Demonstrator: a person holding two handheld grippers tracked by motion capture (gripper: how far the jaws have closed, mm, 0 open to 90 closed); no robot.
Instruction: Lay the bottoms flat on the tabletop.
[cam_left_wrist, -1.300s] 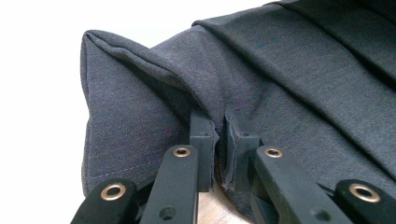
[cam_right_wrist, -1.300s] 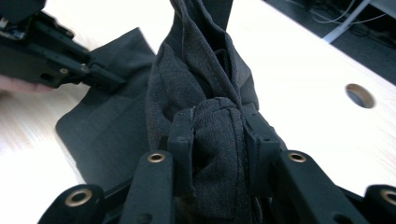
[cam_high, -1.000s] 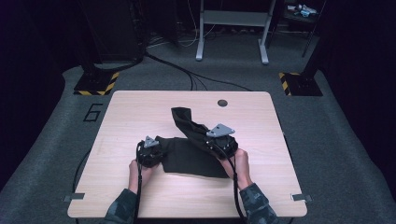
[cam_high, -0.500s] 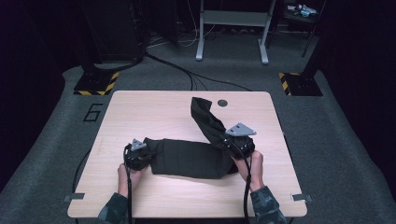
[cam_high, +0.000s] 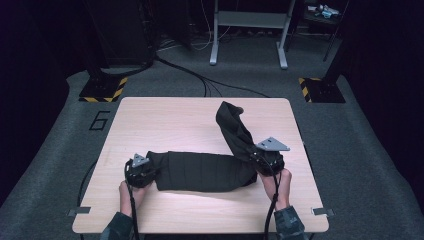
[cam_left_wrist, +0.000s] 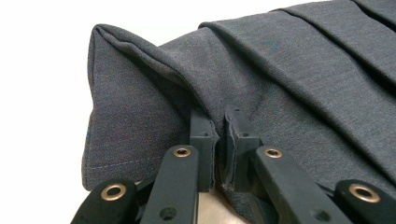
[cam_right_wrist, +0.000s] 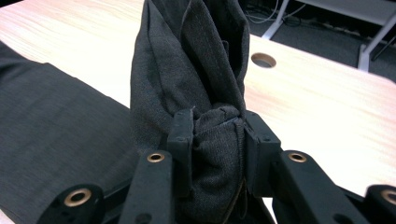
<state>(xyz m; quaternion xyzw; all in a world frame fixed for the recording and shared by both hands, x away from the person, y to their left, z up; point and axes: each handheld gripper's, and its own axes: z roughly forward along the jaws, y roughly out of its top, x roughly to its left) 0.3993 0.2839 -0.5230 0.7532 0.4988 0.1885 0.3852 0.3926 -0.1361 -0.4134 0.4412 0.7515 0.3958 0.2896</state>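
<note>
A dark grey garment (cam_high: 205, 170) lies stretched across the near half of the wooden table (cam_high: 170, 120), with one part running up to the far right (cam_high: 232, 122). My left gripper (cam_high: 141, 168) is shut on the garment's left end; its jaws pinch a thin fold of the cloth (cam_left_wrist: 140, 102). My right gripper (cam_high: 267, 159) is shut on the garment's right end, where a thick bunch of fabric (cam_right_wrist: 215, 140) sits between the jaws. A hand holds each gripper from the near edge.
A round cable hole (cam_right_wrist: 263, 59) is in the table near its far edge. Beyond the table are a grey carpet, floor cables (cam_high: 200, 80), a white desk frame (cam_high: 247, 35) and yellow-black striped bases (cam_high: 102, 90).
Both grippers have moved apart, left one leftward and right one rightward, pulling the garment from a bunched heap into a long band. Both grips have stayed shut.
</note>
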